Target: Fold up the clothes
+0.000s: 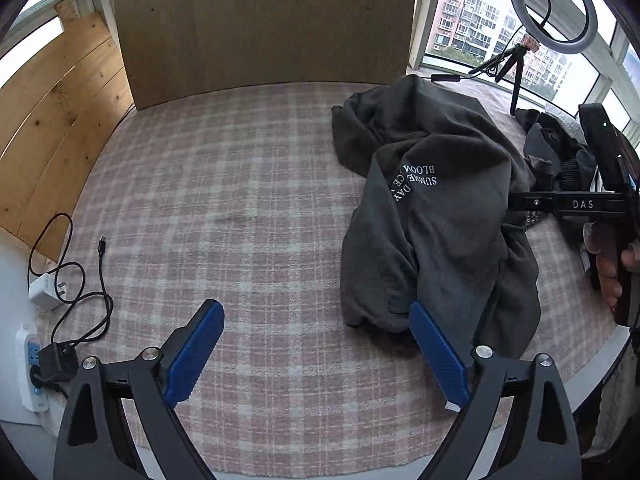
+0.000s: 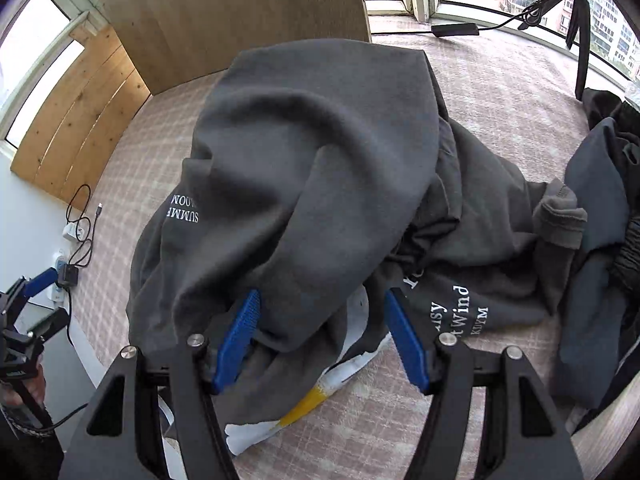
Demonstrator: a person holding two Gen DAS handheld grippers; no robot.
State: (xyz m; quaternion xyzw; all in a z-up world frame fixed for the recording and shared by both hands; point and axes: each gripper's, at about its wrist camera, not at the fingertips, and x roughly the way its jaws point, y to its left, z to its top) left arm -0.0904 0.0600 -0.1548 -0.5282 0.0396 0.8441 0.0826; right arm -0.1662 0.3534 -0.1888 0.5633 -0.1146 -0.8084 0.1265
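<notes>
Left gripper: blue fingers spread wide above the pink plaid cover, nothing between them, the right-hand finger just at the near hem of the dark grey sweatshirt, which lies crumpled right of centre in the left wrist view. Right gripper: jaws apart, grey cloth bunched between them and draped over the left finger; whether the pads press it I cannot tell. White garment shows beneath, lower centre.
</notes>
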